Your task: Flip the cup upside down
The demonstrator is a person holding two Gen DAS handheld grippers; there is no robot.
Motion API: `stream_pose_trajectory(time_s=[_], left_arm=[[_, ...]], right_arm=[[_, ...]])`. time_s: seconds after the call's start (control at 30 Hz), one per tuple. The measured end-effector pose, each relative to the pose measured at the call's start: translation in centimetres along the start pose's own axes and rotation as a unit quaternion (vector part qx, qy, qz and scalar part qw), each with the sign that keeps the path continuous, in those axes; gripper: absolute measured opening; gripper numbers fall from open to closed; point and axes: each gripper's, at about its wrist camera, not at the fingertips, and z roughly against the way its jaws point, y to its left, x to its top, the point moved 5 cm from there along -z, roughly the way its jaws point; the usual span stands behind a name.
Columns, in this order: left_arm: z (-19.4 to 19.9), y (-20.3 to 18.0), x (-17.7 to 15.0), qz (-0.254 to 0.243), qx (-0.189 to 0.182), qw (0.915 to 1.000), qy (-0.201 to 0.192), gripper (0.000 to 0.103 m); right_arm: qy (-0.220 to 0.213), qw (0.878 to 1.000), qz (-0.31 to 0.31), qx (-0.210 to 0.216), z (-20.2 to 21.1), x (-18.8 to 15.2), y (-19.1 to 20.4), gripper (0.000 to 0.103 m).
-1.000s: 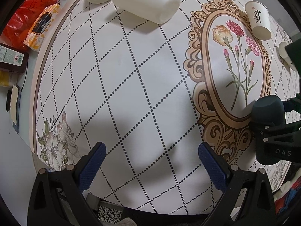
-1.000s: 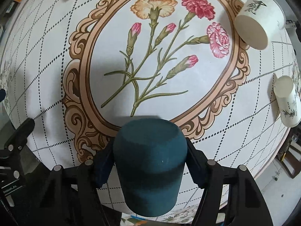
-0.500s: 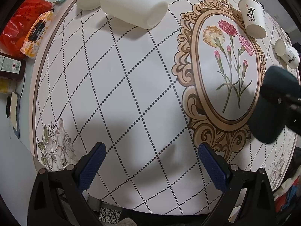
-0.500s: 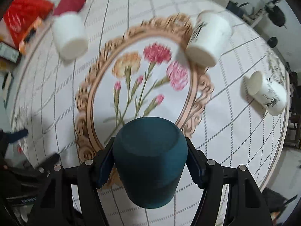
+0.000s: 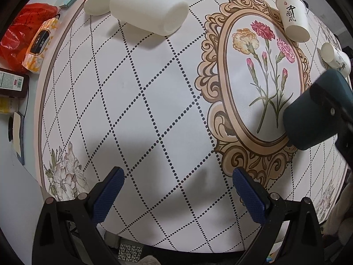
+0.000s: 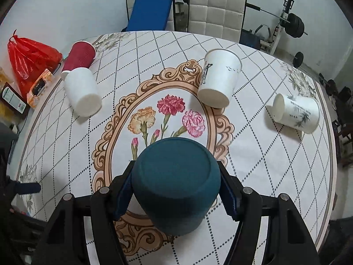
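My right gripper (image 6: 176, 187) is shut on a dark teal cup (image 6: 176, 176) and holds it above the table over the flower medallion, its flat bottom turned away from me. The same cup (image 5: 317, 112) shows at the right of the left wrist view, tilted in the air with the right gripper's finger across it. My left gripper (image 5: 176, 192) is open and empty above the near part of the table.
A round table (image 6: 275, 154) with a patterned cloth holds several cups on their sides: a white one (image 6: 82, 91), a red one (image 6: 79, 57), a printed one (image 6: 218, 77) and another printed one (image 6: 295, 112). A red bag (image 6: 30, 59) and packets lie at the left; chairs stand behind.
My right gripper has lifted the teal cup off the table and tilted it back, so the far room now shows. My left gripper has stayed open, rising slightly.
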Motion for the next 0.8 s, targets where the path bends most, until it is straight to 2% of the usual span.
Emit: stream_pose_trajectory(time_s=[0.27,0.3,0.43,0.53,0.8], left_arm=[[0.6,0.1,0.2,-0.006,-0.002,0.9999,-0.008,0.1],[0.8,0.2,0.3,-0.007,-0.003,0.9999,-0.01,0.101],[2.2,0.2,0.7,-0.019,-0.009,0.9994,-0.028,0.101],[4.1,0.1,0.8,-0.033,-0.011,0.9982,-0.05,0.101],[9.4,-0.7,-0.1,-0.081,-0.012,0.9908,-0.108,0.101]], right_arm=[[0.02,1.0,-0.007,0.003,0.3,-2.6,0.1,0.071],[0.025,1.0,-0.007,0.002,0.3,-2.7,0.1,0.073],[0.042,0.999,-0.021,-0.012,0.7,-2.9,-0.2,0.094],[0.049,0.997,-0.047,-0.032,2.4,-2.8,-0.8,0.097],[0.026,0.986,-0.145,-0.081,11.1,-4.7,-3.1,0.098]])
